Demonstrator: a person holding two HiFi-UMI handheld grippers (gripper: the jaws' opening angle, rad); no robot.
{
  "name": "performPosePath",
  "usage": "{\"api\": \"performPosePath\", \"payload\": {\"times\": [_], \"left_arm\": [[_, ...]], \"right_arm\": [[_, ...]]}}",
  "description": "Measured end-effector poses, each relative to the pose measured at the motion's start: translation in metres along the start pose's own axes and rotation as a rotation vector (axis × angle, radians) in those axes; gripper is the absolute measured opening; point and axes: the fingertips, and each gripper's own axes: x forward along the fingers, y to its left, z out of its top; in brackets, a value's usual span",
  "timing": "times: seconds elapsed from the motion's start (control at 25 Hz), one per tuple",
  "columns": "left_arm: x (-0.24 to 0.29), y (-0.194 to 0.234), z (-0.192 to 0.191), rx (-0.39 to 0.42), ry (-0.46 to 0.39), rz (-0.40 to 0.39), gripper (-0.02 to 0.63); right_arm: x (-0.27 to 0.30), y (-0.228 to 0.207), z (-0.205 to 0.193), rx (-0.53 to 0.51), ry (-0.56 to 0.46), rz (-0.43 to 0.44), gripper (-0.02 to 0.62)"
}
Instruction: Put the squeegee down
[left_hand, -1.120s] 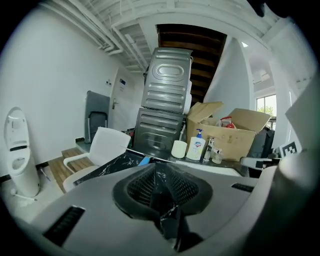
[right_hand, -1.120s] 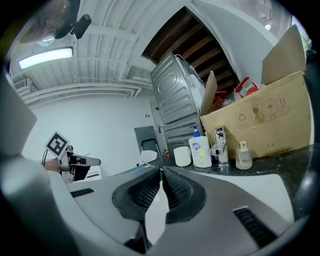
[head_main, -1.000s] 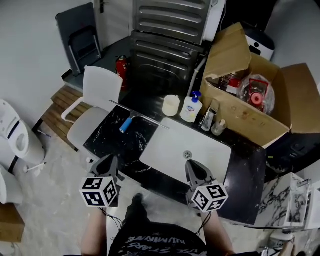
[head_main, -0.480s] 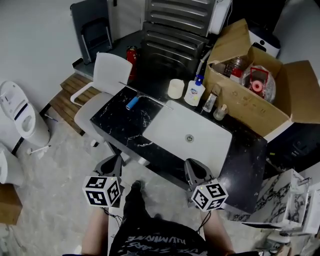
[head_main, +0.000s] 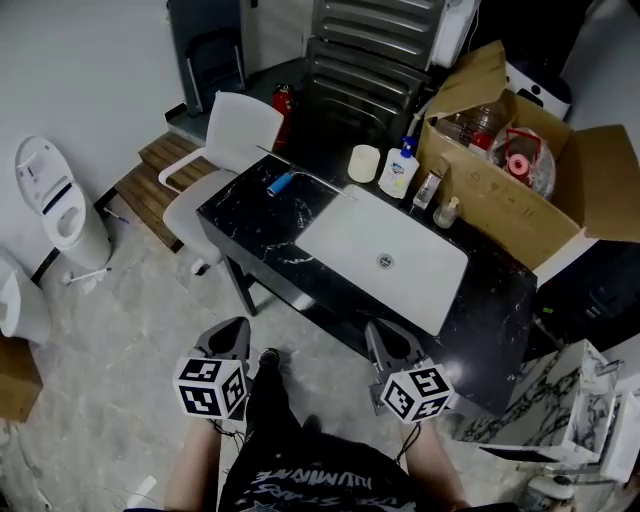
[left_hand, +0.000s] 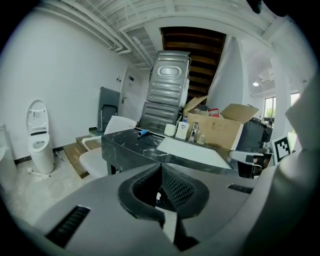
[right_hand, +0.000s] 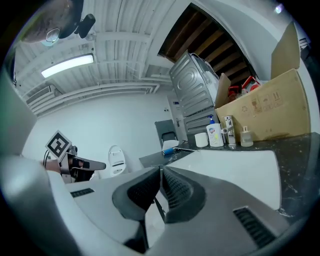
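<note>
The left tongs (head_main: 232, 338) and the right tongs (head_main: 386, 340) were both fully closed and held nothing. The squeegee (head_main: 281, 184) lay on the table (head_main: 250, 228), at its far left corner, well apart from both.

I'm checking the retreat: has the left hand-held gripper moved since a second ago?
Yes. The left hand-held gripper has backed away from the black table: earlier it overlapped the table's near edge, now floor shows between them.
</note>
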Motion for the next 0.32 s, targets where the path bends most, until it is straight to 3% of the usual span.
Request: {"api": "performPosePath", "payload": {"times": [0.32], "left_arm": [[-0.016,-0.01,-0.015,-0.012,0.006,0.006,0.02]], "right_arm": [[-0.015,0.006,-0.009,-0.005,0.016,0.015,0.051]]}}
